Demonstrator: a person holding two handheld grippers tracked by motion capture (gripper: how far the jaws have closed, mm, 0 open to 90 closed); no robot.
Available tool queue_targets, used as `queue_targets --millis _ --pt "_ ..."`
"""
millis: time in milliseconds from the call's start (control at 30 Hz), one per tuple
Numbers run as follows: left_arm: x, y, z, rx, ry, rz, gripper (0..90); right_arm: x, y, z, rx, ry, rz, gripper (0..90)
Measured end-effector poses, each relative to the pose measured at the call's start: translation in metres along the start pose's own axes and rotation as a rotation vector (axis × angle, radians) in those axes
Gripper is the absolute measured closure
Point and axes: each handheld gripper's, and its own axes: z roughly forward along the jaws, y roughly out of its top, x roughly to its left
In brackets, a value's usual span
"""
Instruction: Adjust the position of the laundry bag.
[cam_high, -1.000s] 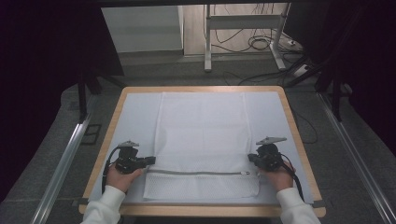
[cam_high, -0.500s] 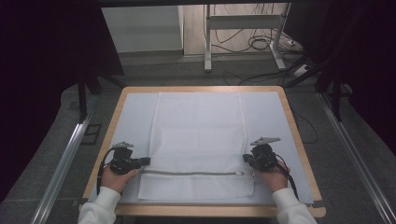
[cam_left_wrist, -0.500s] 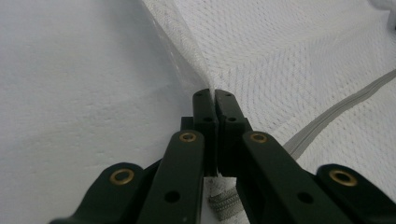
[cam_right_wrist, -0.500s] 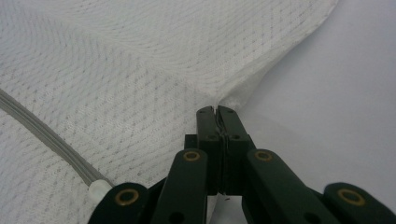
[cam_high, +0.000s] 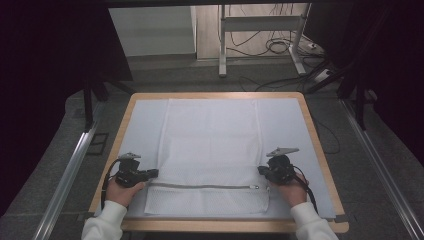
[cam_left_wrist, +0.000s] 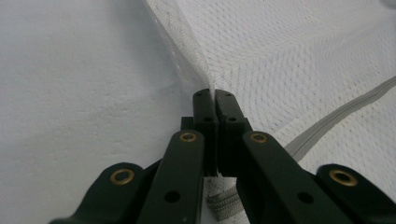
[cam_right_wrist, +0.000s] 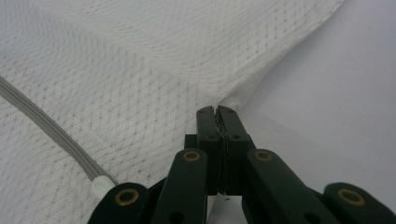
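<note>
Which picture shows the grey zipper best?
The high view: the whole grey zipper runs across the white mesh bag. The left gripper view shows a slanting stretch of it; the right gripper view shows its white end.

White sleeves (cam_high: 102, 225), black grippers: left (cam_high: 154, 173), right (cam_high: 261, 170), each with grey plate, black cable; black jaws, brass rivets (cam_left_wrist: 188, 136), small screw holes

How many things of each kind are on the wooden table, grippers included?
White mesh laundry bag with grey zipper: 1
Pale blue-white sheet covering the table: 1
Black two-jaw grippers, left gripper and right gripper, each shut on a bag edge: 2
Total: 4
</note>
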Motion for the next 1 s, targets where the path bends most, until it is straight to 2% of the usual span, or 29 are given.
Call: queue_targets --millis 333,867,933,967,1000 --pt "0.0026 -0.0013 -0.0016 0.003 0.01 -0.002 89.1 0.0049 0.0001 0.0015 0.005 0.008 -0.009 88.1" --pt "0.0027 -0.0021 -0.0006 0.002 0.018 0.002 87.9 0.0045 -0.0007 0.0035 0.012 0.007 -0.006 87.6" --pt "0.003 -0.0026 -0.0002 -0.002 0.034 0.008 83.2 0.0043 -0.0008 0.0031 0.012 0.007 -0.004 84.3" --pt "0.0029 -0.0026 0.0003 -0.011 0.053 0.007 74.6 0.004 -0.0009 0.0023 0.003 -0.005 -0.014 75.3" --pt "0.0028 -0.0024 0.0004 -0.014 0.062 0.007 57.9 0.0037 -0.0006 0.0008 -0.02 -0.027 -0.016 64.8"
